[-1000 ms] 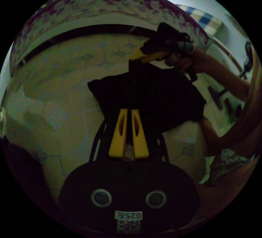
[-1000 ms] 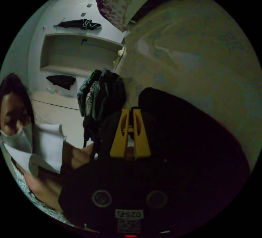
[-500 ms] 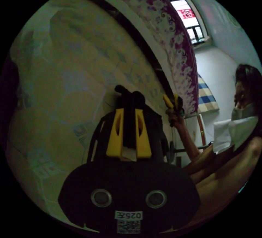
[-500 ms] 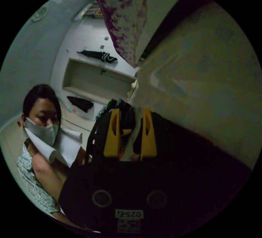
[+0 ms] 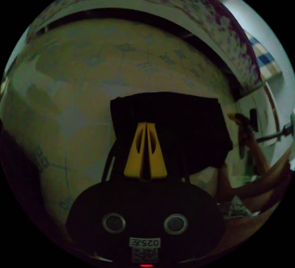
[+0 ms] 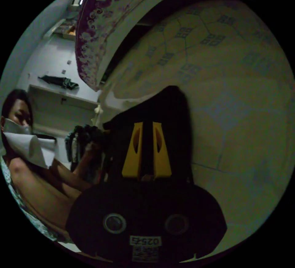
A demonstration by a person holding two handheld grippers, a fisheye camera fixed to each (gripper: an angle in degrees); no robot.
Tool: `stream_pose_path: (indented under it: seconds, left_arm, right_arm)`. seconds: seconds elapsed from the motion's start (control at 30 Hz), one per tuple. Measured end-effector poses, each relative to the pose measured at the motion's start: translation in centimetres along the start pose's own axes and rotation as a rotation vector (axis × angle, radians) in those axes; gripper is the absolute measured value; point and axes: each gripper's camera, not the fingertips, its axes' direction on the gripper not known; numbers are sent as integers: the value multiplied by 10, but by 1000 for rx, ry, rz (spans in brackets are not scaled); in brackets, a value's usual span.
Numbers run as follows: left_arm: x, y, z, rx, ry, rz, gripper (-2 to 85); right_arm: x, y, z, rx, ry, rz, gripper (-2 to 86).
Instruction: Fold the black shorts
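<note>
Item: black shorts (image 5: pixel 172 126), lying folded on the patterned mat (image 5: pixel 92 74). I am keeping the left gripper (image 5: pixel 146 126) pinched shut at the fabric's 6 o'clock edge, apparently gripping it. Right gripper (image 6: pixel 147 125) is standing slightly parted, hold uncertain. Advice: align edges, lower flat.

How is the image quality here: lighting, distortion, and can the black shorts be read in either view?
Left gripper view: dim, strong fisheye curving; the black shorts read as a detail-free dark mass on the patterned mat. Right gripper view: equally dark, the shorts merge with the gripper body; wall at left brighter.
</note>
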Motion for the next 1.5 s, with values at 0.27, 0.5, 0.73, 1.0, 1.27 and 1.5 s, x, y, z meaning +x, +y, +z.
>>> stream_pose_path:
  seconds: [0.27, 0.5, 0.73, 1.0, 1.27, 1.5]
  left_arm:
    - [4, -12, 22, 104, 380, -154, -9]
    - [50, -32, 86, -187, 58, -46, -10]
    - [68, -43, 174, -290, -64, -43, -8]
    - [88, -70, 231, -324, -41, -31, 32]
    - [88, -82, 323, -348, -97, 8, -6]
    - [84, -98, 353, -381, -58, 99, -9]
  right_arm:
    - [-89, -26, 49, -205, 183, -600, 111]
    - [-121, -31, 132, -655, 454, -871, 58]
    - [-141, -14, 138, -651, 520, -928, -4]
    - [-153, -10, 142, -689, 392, -952, 75]
    - [-146, 4, 166, -792, 504, -1017, -4]
    - [-152, -6, 133, -684, 553, -984, -9]
